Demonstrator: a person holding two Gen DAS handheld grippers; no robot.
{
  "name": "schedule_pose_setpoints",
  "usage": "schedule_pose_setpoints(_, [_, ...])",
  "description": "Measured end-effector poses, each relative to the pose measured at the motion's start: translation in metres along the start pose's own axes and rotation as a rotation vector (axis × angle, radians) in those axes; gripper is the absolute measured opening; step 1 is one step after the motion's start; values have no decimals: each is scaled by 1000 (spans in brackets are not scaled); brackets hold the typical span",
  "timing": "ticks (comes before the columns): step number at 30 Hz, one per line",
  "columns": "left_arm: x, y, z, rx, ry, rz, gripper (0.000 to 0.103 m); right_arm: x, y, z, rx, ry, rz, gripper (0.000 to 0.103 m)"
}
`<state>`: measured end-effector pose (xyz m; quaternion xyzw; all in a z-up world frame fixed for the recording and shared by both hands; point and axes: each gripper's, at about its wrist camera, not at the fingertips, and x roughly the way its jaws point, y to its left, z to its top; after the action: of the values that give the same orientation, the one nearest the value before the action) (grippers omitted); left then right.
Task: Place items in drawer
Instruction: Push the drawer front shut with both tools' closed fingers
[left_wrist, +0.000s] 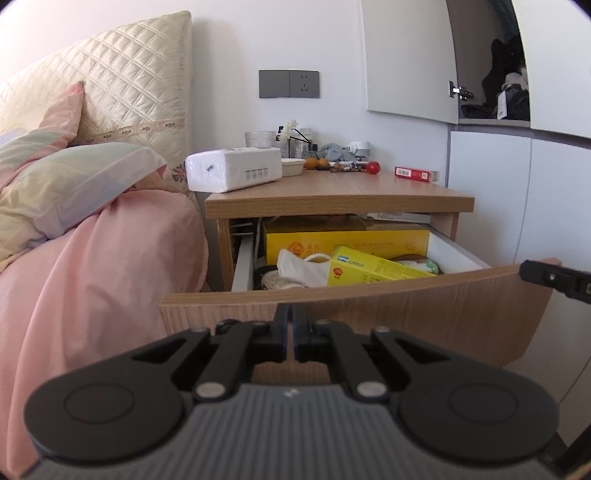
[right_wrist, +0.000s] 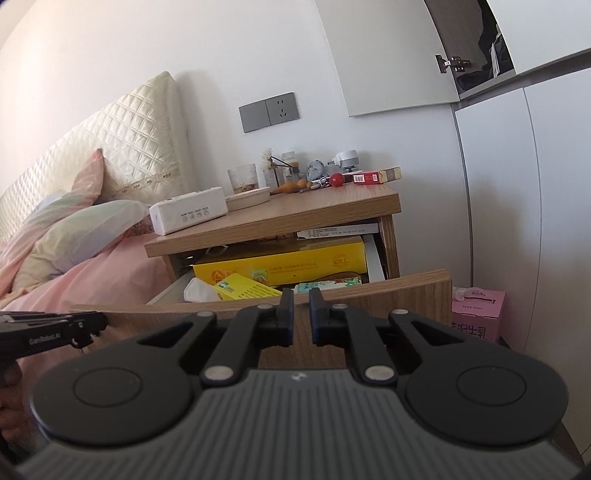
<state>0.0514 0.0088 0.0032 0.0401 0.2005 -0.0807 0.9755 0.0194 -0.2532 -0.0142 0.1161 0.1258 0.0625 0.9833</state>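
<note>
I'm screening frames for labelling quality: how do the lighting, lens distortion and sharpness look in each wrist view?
Left wrist view: soft daylight, no harsh glare; fisheye bows the open drawer front; the shut left gripper up close is slightly soft. Right wrist view: tilted, nightstand edges lean, dark vignette at the corners; the slightly open right gripper is reasonably sharp, back clutter small and hard to read.

You see a matt wood-grain drawer (left_wrist: 369, 314) front below the matching nightstand (left_wrist: 332, 192) top. Inside the drawer, the yellow box (left_wrist: 347, 240) is glossy cardboard. Both grippers (left_wrist: 291, 325) (right_wrist: 300, 314) are matt black plastic.
</note>
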Motion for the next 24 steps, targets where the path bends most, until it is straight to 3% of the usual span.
schedule_pose_setpoints(24, [33, -20, 5, 54, -32, 86, 4, 37, 3, 14, -37, 37, -38, 13])
